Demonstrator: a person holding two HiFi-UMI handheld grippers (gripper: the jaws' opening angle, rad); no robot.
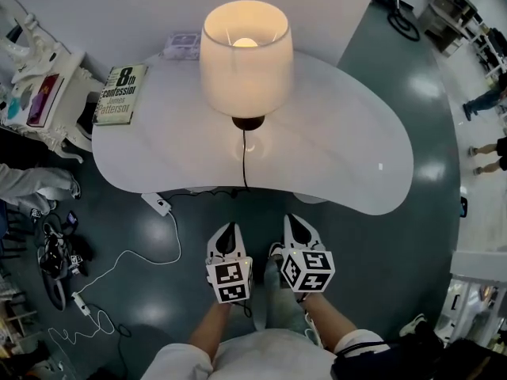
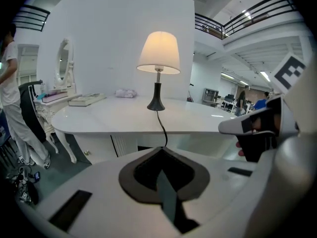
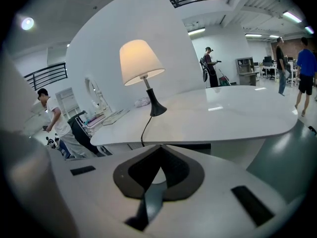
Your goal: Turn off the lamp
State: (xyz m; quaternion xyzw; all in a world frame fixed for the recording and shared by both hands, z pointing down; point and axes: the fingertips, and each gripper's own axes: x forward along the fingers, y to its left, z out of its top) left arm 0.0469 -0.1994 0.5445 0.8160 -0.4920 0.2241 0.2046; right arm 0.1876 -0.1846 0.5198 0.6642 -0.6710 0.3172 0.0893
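Observation:
A lit table lamp (image 1: 245, 54) with a cream shade and a black foot stands on the white curved table (image 1: 341, 157); its black cord (image 1: 244, 165) runs over the near edge. The lamp (image 2: 158, 58) glows ahead in the left gripper view, and the lamp (image 3: 141, 63) also shows in the right gripper view. My left gripper (image 1: 227, 234) and right gripper (image 1: 299, 226) hang side by side below the table's near edge, short of the lamp. Both have their jaws together with nothing between them.
A book (image 1: 121, 93) lies at the table's left end, with a small pale bundle (image 1: 183, 44) behind it. A white power strip (image 1: 158, 204) and its cable (image 1: 119, 267) lie on the floor at the left. A white dressing table (image 1: 40, 93) stands far left. People (image 1: 487, 145) walk at the right.

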